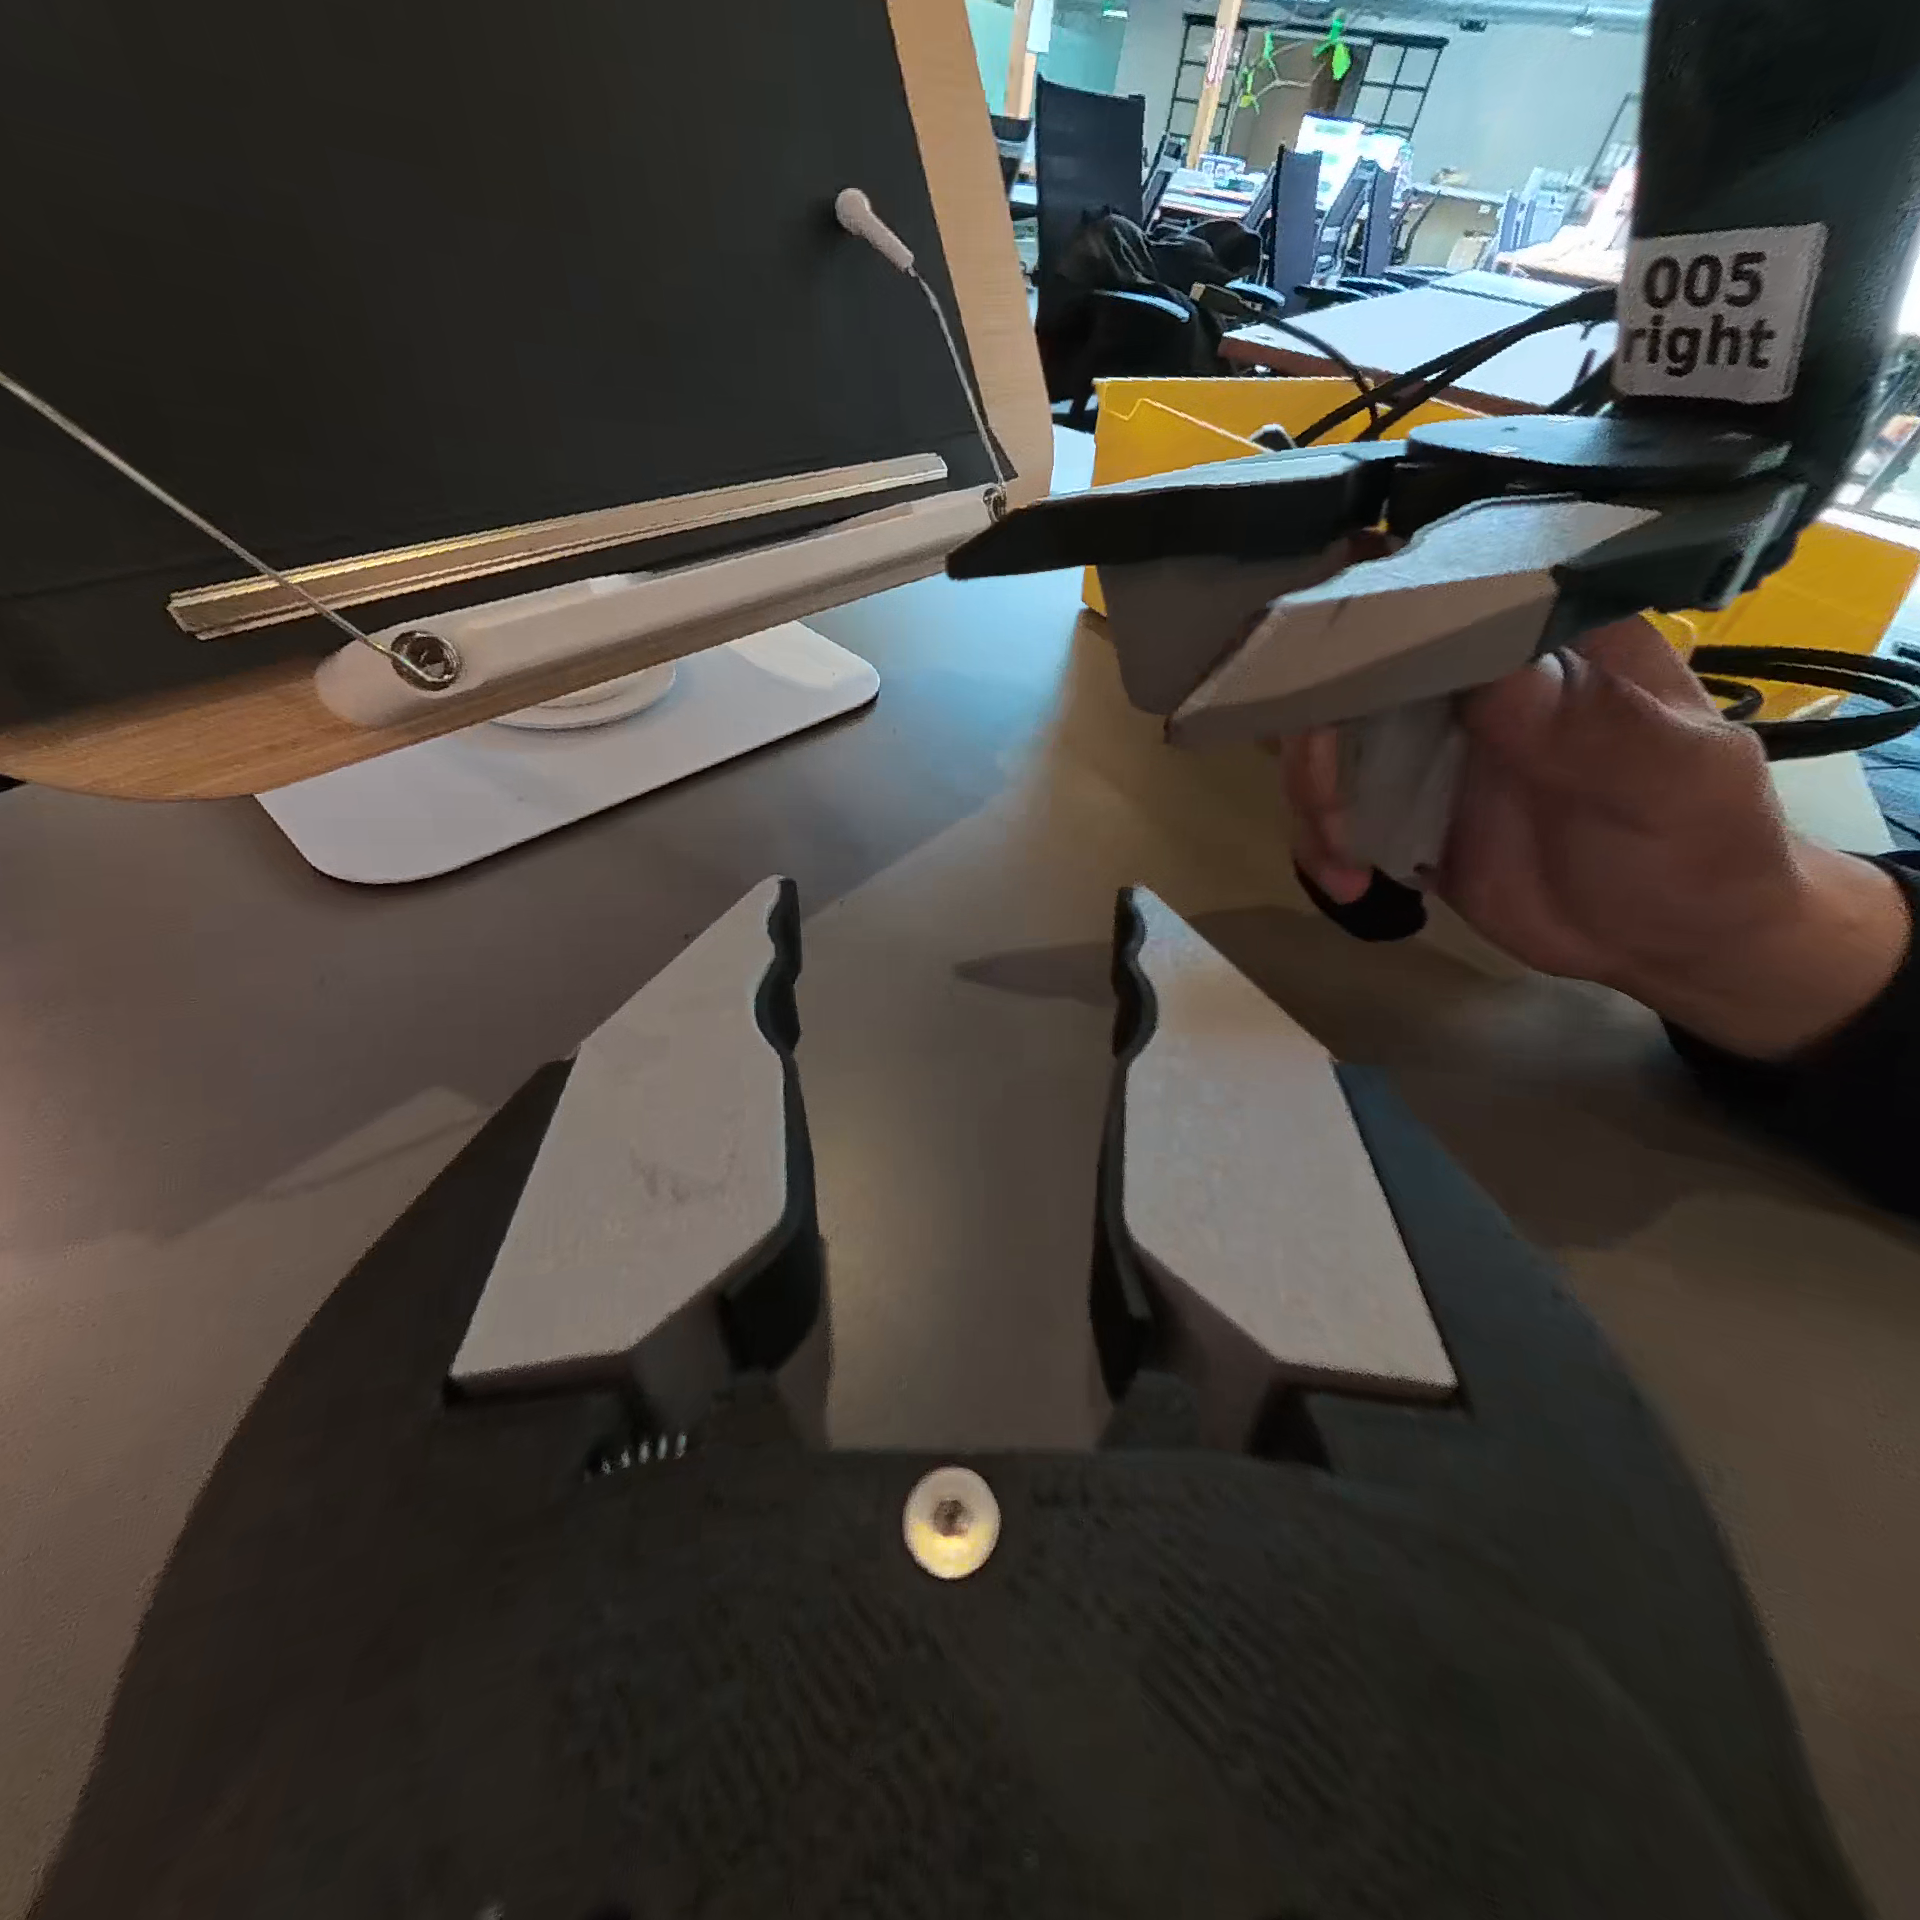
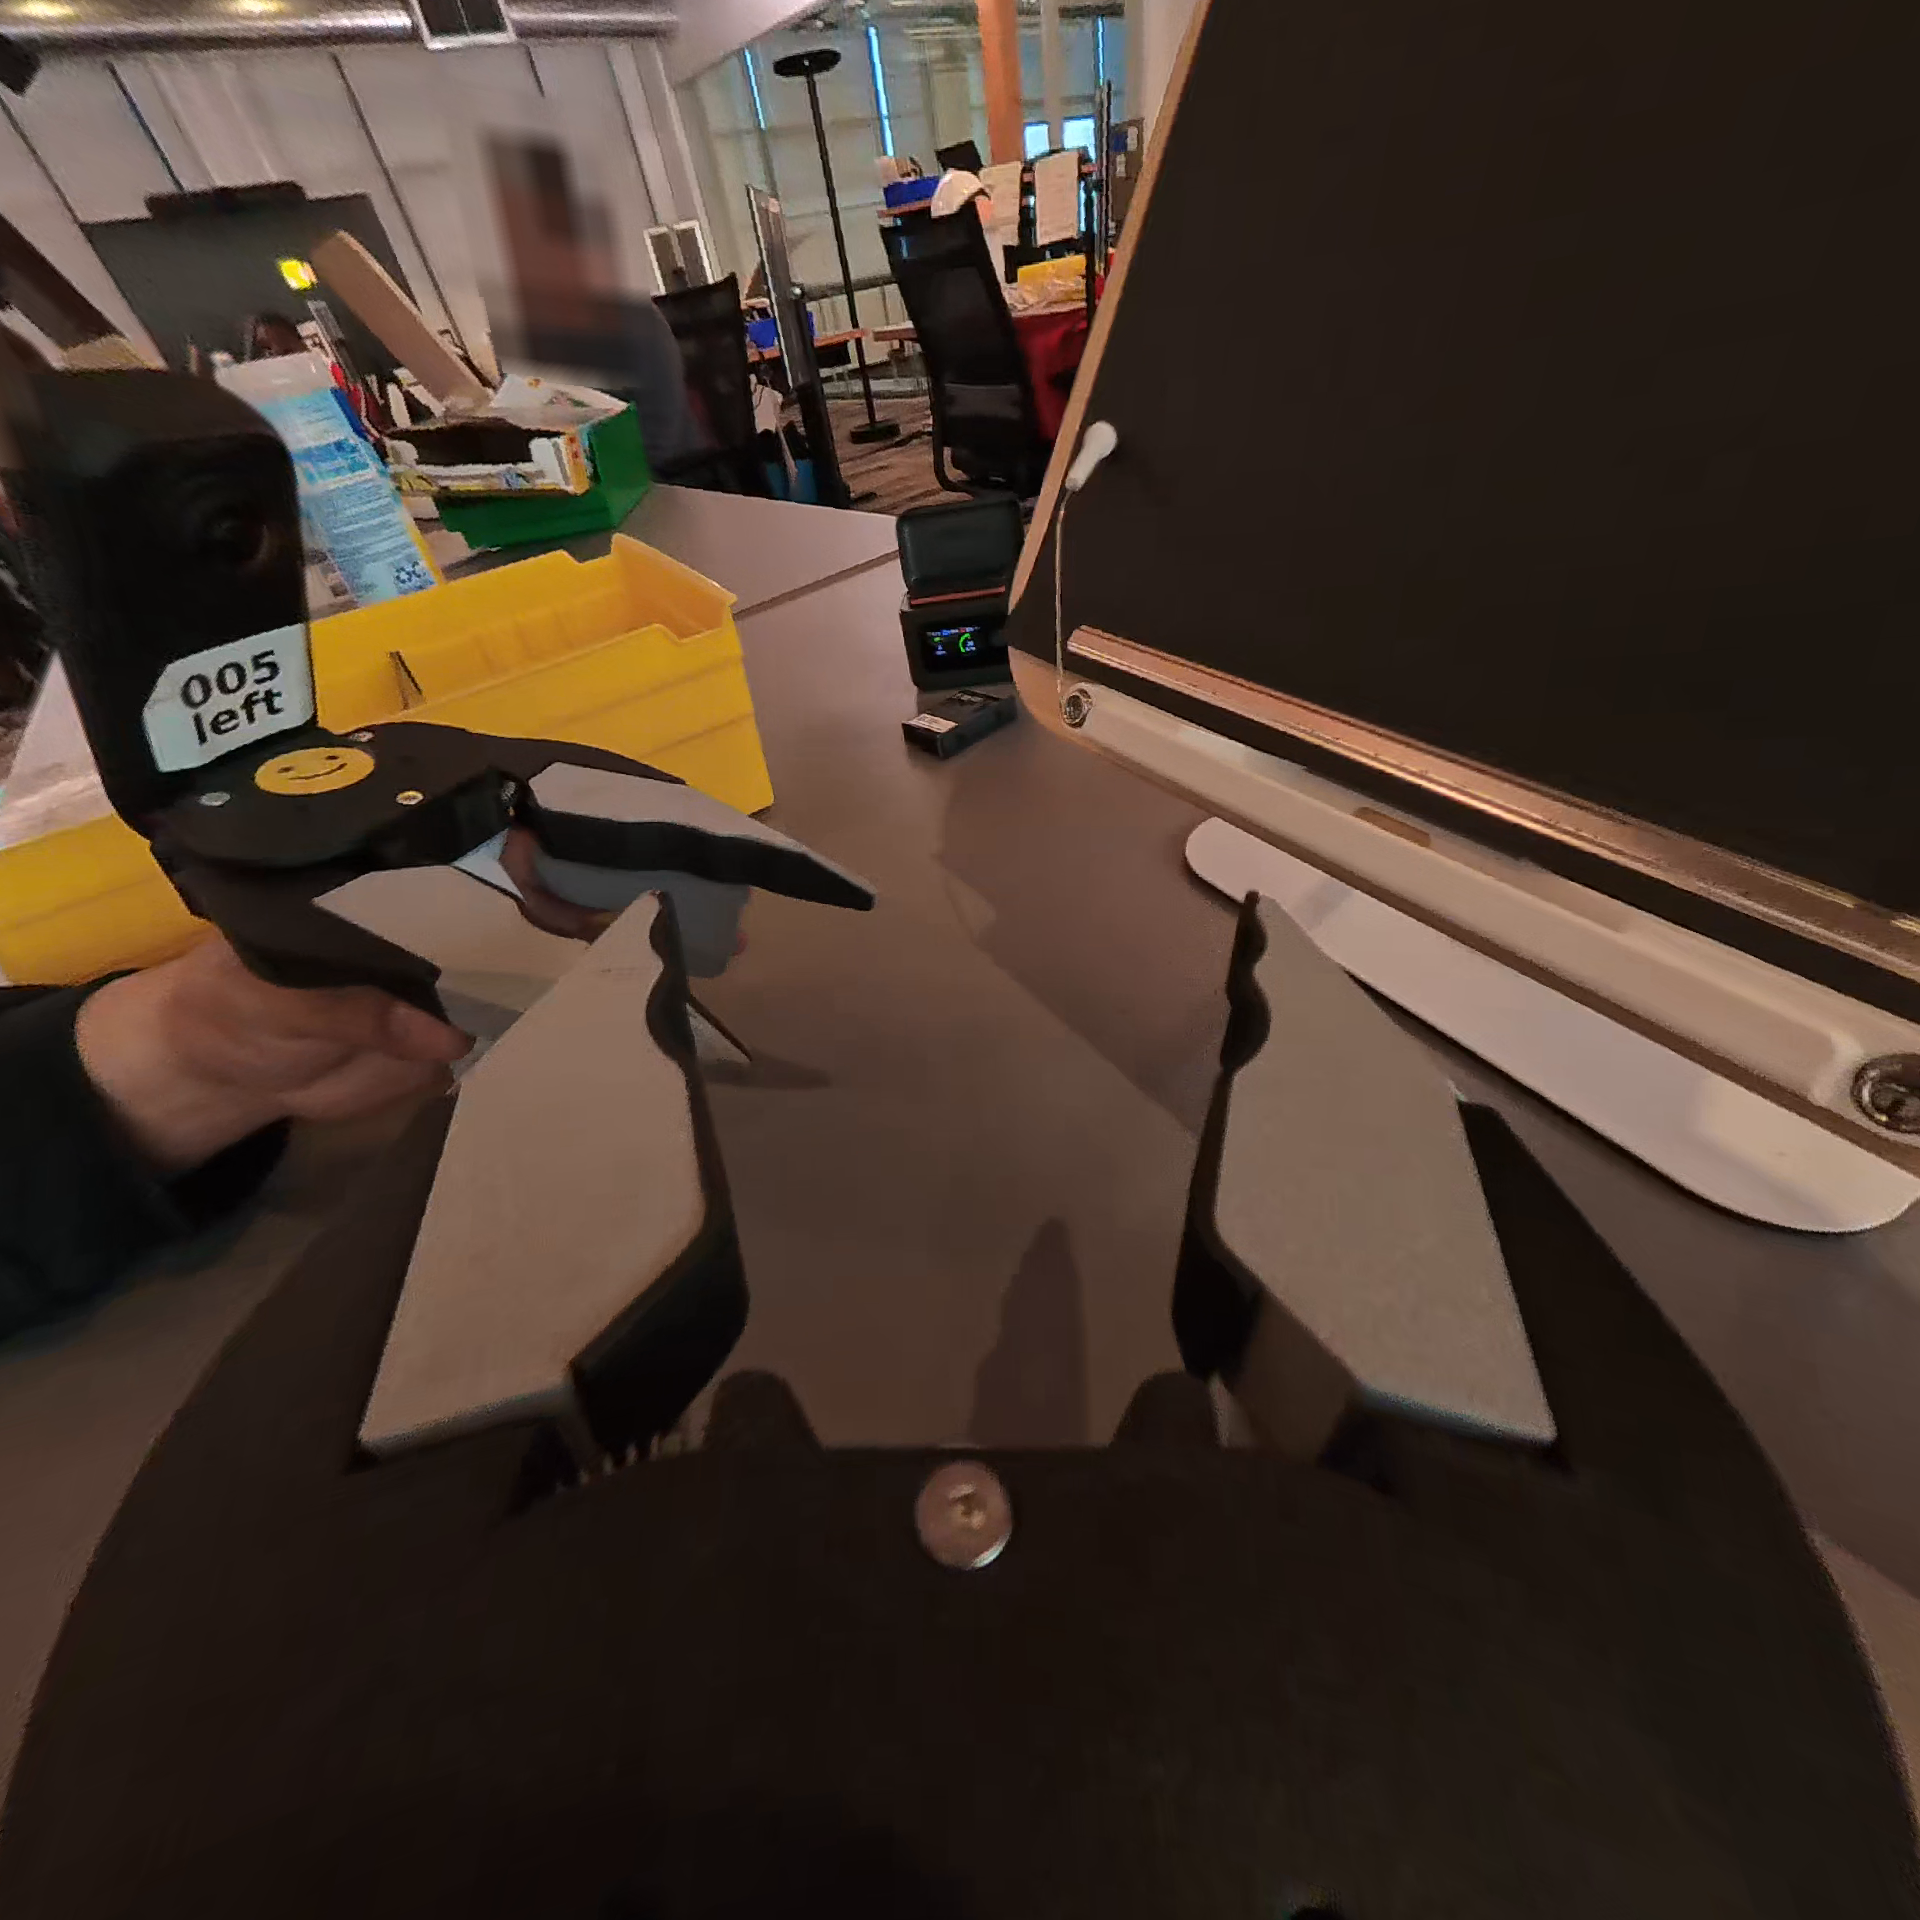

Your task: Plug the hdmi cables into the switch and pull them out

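Each black hand-held gripper (image 1: 956, 935) has grey fingers (image 1: 665, 1143), a silver screw (image 1: 951, 1522), a white label (image 1: 1709, 312); dark sleeves (image 1: 1849, 1091).

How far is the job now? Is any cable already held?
Nothing looks done. The left gripper and the right gripper are both open and empty above the dark table. No switch is in view; black cables lie by the yellow bin. Plugging and pulling remain.

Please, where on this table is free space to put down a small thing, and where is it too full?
Free: the bare dark table ahead of the right gripper, bordered by the white stand base and the left gripper. Crowded: farther back, where a yellow bin and small black devices stand beside the tilted board.
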Available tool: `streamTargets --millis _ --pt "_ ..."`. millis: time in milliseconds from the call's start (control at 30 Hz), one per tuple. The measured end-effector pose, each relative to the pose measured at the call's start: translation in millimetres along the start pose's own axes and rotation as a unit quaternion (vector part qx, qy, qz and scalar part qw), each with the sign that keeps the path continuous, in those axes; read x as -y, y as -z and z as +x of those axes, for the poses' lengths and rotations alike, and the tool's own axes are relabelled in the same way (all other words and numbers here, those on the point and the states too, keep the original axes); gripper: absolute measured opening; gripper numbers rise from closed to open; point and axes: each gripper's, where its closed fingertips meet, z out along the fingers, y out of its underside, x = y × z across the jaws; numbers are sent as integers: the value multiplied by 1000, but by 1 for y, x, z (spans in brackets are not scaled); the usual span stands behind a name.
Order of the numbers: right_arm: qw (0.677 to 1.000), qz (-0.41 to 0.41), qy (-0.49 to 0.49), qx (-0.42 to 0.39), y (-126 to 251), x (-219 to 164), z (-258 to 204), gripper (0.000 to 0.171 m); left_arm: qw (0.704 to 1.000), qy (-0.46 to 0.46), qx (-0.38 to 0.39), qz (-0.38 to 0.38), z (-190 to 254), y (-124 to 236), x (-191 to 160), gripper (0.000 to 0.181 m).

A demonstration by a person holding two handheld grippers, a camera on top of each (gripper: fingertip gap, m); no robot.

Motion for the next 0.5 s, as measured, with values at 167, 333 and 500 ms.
streamTargets --millis 167,333,500 --pt "999 3 40 -31 -1 -4 3 102 1000 16 12 1 -6 3 -1 58" --pt "994 -44 39 -95 5 -30 15 108 997 -13 72 6 5 20 -5 60" --pt "991 -37 66 -111 32 -32 -5 104 989 2 149 1 37 55 -19 49"
